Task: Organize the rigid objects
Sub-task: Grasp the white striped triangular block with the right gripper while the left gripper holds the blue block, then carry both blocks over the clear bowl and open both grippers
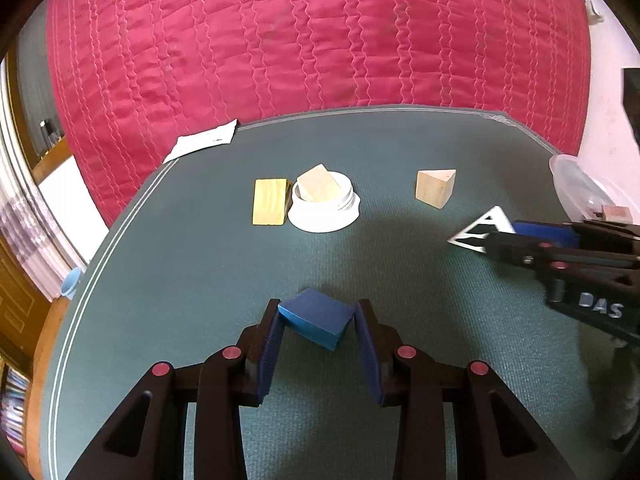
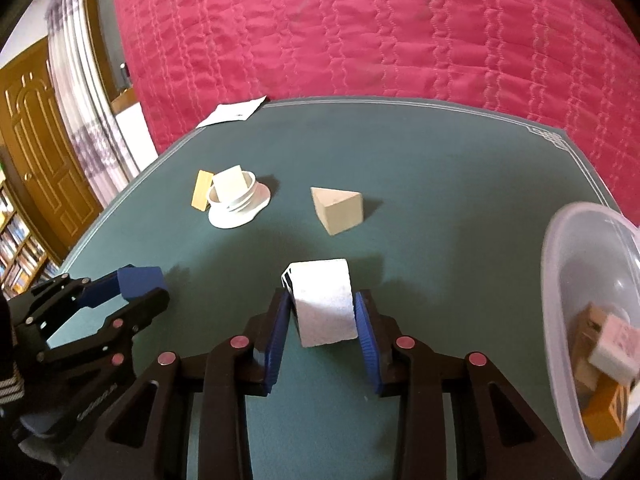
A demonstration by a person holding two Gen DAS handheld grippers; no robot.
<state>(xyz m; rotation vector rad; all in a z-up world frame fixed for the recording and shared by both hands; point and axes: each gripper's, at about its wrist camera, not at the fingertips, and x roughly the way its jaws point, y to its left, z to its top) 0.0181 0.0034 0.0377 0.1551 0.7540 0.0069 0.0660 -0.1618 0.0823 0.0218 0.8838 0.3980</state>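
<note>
My left gripper (image 1: 317,310) is shut on a blue block (image 1: 316,322), held just above the green mat (image 1: 400,152); the block also shows in the right wrist view (image 2: 142,278). My right gripper (image 2: 322,300) is shut on a white triangular block (image 2: 324,306), which shows in the left wrist view (image 1: 482,228) too. On the mat lie a wooden triangular prism (image 1: 434,188) (image 2: 338,210), a yellow wooden block (image 1: 271,201) (image 2: 201,189), and a white round holder (image 1: 324,210) (image 2: 240,204) with a pale wooden block (image 1: 319,187) in it.
A clear plastic tub (image 2: 576,272) at the right holds several blocks (image 2: 604,364). A white paper (image 1: 202,142) lies at the mat's far left corner. A pink quilted bed (image 1: 320,32) lies beyond. A wooden door (image 2: 40,128) and bookshelf (image 2: 16,240) stand at left.
</note>
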